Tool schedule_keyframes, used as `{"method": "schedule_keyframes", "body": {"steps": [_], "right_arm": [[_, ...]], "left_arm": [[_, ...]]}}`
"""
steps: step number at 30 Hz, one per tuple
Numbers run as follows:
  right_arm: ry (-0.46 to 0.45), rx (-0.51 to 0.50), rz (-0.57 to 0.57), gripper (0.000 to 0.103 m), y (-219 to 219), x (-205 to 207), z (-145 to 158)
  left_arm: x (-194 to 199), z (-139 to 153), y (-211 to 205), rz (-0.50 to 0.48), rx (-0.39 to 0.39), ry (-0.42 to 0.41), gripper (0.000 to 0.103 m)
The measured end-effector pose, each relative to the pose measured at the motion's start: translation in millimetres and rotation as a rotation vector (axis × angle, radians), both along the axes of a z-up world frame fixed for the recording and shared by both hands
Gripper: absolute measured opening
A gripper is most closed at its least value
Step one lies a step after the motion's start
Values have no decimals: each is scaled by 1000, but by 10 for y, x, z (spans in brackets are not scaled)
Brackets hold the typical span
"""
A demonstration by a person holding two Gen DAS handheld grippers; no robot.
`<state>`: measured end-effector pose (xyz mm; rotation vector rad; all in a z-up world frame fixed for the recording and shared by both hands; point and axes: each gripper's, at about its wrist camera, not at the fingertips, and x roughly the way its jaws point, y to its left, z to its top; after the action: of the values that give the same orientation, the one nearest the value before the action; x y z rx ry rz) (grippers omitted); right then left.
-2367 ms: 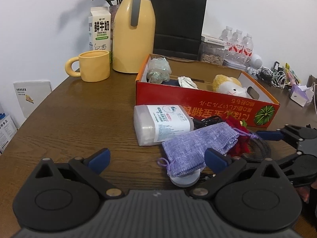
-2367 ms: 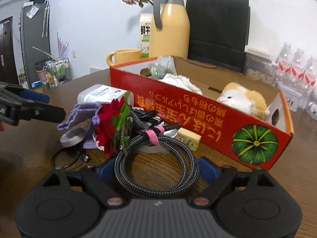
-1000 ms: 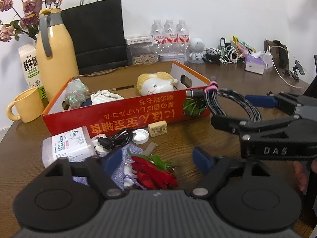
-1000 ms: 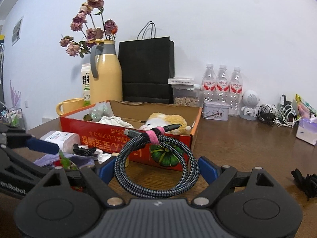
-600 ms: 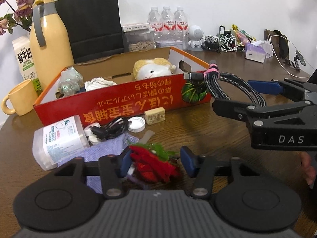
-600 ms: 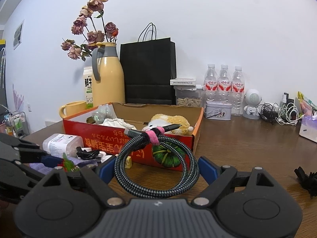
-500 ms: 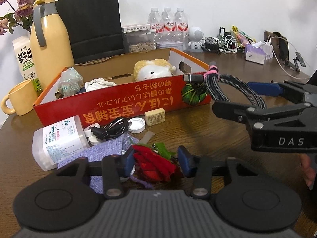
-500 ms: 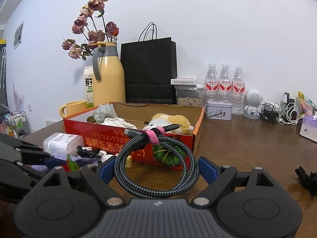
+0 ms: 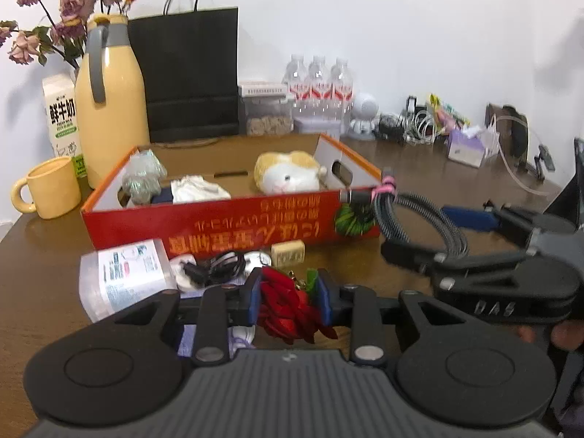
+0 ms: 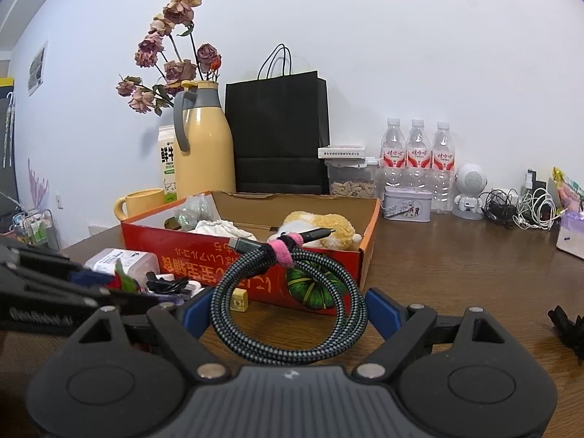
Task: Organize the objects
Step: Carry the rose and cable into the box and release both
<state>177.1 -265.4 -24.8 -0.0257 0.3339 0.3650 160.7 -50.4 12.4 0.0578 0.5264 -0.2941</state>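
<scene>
My left gripper (image 9: pixel 288 297) is shut on a red fabric flower with green leaves (image 9: pixel 286 308), lifted just above the table in front of the red cardboard box (image 9: pixel 233 224). My right gripper (image 10: pixel 286 310) is shut on a coiled braided cable with a pink tie (image 10: pixel 288 314), held above the table near the box's right front corner; it also shows in the left wrist view (image 9: pixel 419 226). The box (image 10: pixel 204 252) holds a plush toy (image 9: pixel 286 175), a white cloth and a crumpled bag.
On the table before the box lie a clear plastic bottle (image 9: pixel 124 277), a black cord (image 9: pixel 215 270), a small tan block (image 9: pixel 288 252) and a purple pouch. A yellow mug (image 9: pixel 51 186), yellow thermos (image 9: pixel 109 109), milk carton, black bag and water bottles stand behind.
My left gripper closed on the red flower and lifted it slightly. My right gripper keeps holding the cable near the box's corner.
</scene>
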Motion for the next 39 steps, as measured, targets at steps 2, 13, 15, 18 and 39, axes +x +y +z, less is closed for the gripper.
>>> {"method": "schedule_keyframes", "body": {"steps": [2, 13, 15, 18, 39], "right_arm": [[-9, -9, 0, 86, 13, -9, 3], [-70, -71, 39, 86, 172, 9, 194], [-91, -85, 52, 86, 230, 57, 304], [-118, -113, 79, 86, 364, 196, 465], [36, -155, 124, 87, 1160, 1764, 339]], "left_arm": [[-10, 64, 18, 2, -11, -18, 31], [123, 456, 112, 4, -47, -125, 30], [200, 533, 132, 14, -52, -149, 30], [345, 637, 163, 30, -57, -179, 30], [1893, 338, 708, 159, -95, -124, 30]]}}
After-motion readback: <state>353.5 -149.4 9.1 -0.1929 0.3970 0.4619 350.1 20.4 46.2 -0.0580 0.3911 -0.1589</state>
